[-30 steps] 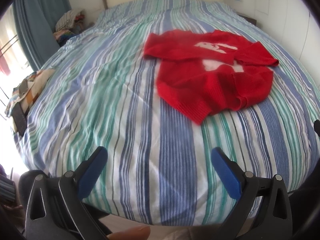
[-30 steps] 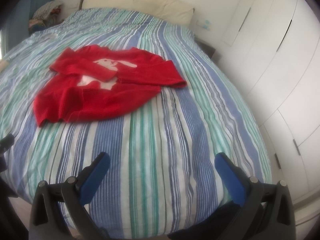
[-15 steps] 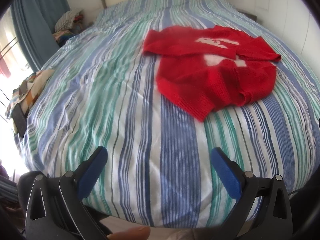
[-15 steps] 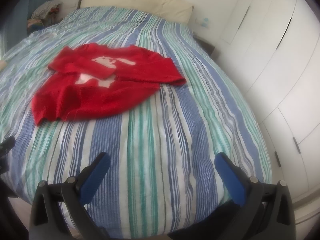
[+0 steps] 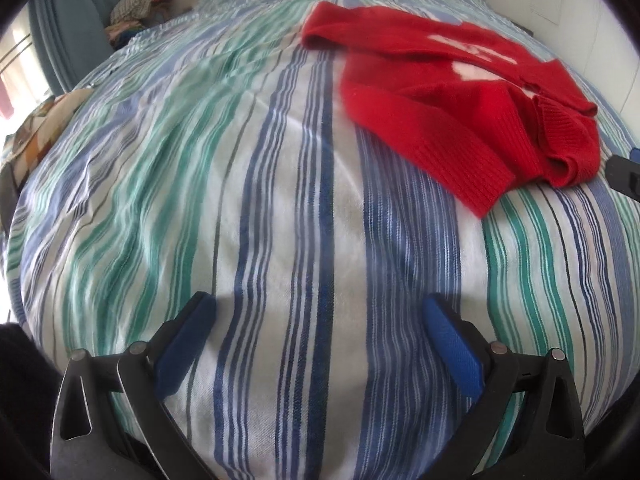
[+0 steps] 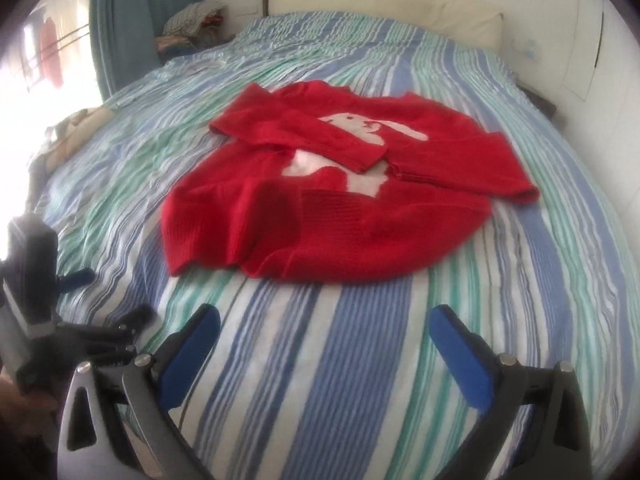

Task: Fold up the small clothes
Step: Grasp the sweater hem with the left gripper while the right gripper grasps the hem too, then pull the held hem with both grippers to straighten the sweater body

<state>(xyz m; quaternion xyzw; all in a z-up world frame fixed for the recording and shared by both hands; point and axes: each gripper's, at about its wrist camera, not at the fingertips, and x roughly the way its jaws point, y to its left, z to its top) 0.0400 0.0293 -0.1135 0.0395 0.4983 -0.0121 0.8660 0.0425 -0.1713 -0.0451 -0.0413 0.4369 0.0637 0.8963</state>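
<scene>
A small red knitted sweater [image 6: 328, 204] with a white animal figure lies crumpled on the striped bed cover [image 6: 360, 360], both sleeves folded across its front. In the left wrist view the sweater [image 5: 460, 96] lies at the upper right. My left gripper [image 5: 320, 316] is open and empty, low over the cover, short of the sweater's hem and to its left. My right gripper [image 6: 324, 328] is open and empty, just before the sweater's near hem. The left gripper's body [image 6: 36, 312] shows at the left edge of the right wrist view.
The bed fills both views. A cream headboard [image 6: 384, 4] stands at the far end. A pile of clothes [image 6: 192, 20] sits by the blue curtain [image 6: 124, 24] at the far left. A patterned cloth [image 5: 36, 132] lies at the bed's left edge. White wardrobe doors [image 6: 592, 36] stand on the right.
Both grippers have moved forward and lower over the bed towards the sweater. The right gripper has swung left, so the sweater now lies straight ahead of it. Both stay open.
</scene>
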